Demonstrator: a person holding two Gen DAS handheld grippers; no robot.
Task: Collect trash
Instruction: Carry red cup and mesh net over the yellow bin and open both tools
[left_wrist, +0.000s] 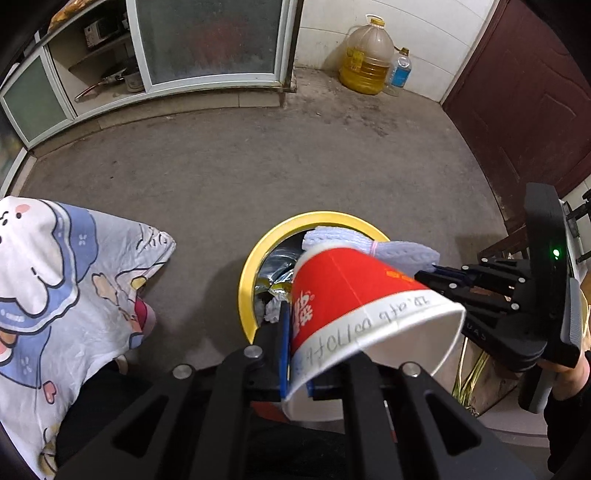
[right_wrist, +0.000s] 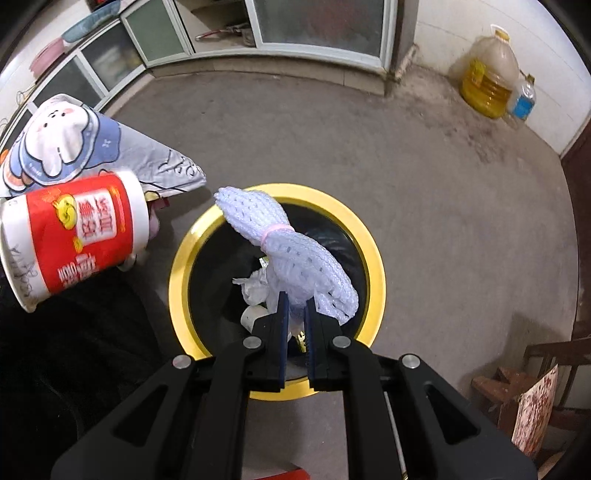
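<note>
Black linkage arms are filling the bottom of both views, and in the left wrist view the left gripper (left_wrist: 295, 354) is clamping the rim of a red and white paper cup (left_wrist: 351, 295), one blue pad outside the wall and the other apparently inside the mouth. The cup is lying tilted, base toward the bin and open mouth toward the lower right, probably because a rim pinch is the easiest hold on a wide, thin-walled cup.

In the right wrist view the right gripper (right_wrist: 296, 314) is pinching the lower end of a white foam net sleeve (right_wrist: 280, 243), tied at its middle with a pink band, so that the rest is rising toward the upper centre of the frame, directly above the yellow-rimmed bin (right_wrist: 373, 258). Held there, it should drop straight in once the fingers part (a guess from the alignment). The cup is sitting at the left edge of that view, beside the bin's mouth rather than over it.

A cartoon-print cloth (left_wrist: 55, 280) is draping over something at the left of both frames; what lies under it is hidden. The bin's inside is dark: crumpled white tissue (right_wrist: 255, 288) and something foil-like are showing, but the rest is hard to make out, and the gripper is covering the near rim. Handwriting on the cup's white band is unreadable. A large oil jug (left_wrist: 365, 59) and a small water bottle (left_wrist: 400, 68) are standing against the tiled wall at upper right, well apart from the work.
</note>
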